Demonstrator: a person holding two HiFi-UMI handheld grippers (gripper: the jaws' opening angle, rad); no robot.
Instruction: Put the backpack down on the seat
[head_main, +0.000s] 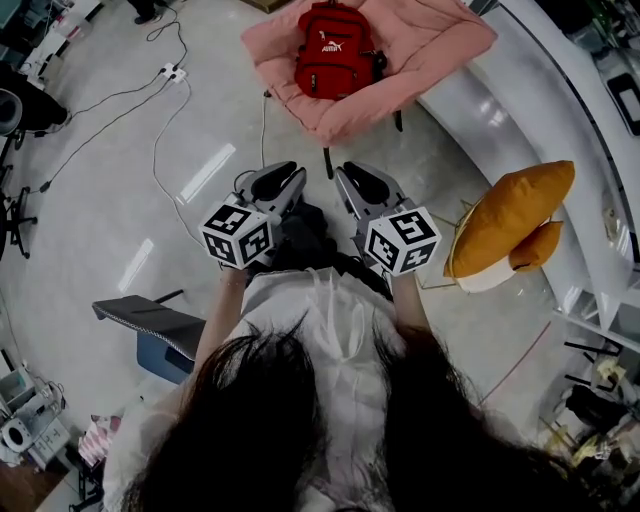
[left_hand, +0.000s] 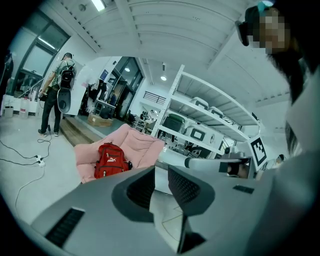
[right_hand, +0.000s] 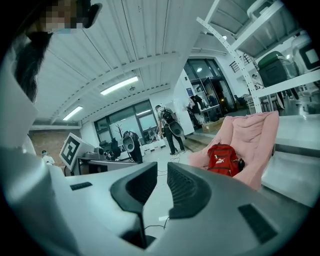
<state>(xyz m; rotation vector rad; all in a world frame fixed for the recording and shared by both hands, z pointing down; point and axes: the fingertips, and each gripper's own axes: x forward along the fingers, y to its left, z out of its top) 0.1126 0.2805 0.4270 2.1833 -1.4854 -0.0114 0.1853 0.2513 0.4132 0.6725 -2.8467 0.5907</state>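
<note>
— How do the fingers stand?

— On the left gripper (left_hand: 161, 175) the two dark pads sit a narrow slit apart, with nothing between them. The right gripper (right_hand: 162, 174) is the same: a thin gap, nothing held, only floor showing through.

— And where are the grippers themselves?

— Side by side in front of the person's waist, both pointing toward twelve o'clock. Each has a marker cube (head_main: 238, 232) at its back end.

— The backpack?

— The red backpack (head_main: 333, 50) stands upright on the pink seat (head_main: 440, 40), straight ahead at twelve o'clock. It is well apart from both grippers, and neither touches it.

— What else is around?

— An orange cushion (head_main: 510, 215) lies at three o'clock of the right gripper, just beside the long white counter (head_main: 530, 110). Cables (head_main: 160, 125) trail over the floor at about ten o'clock and run up to a power strip (head_main: 173, 72). Far off, at nine o'clock of the seat, a bystander (left_hand: 52, 97) stands on the floor.
</note>
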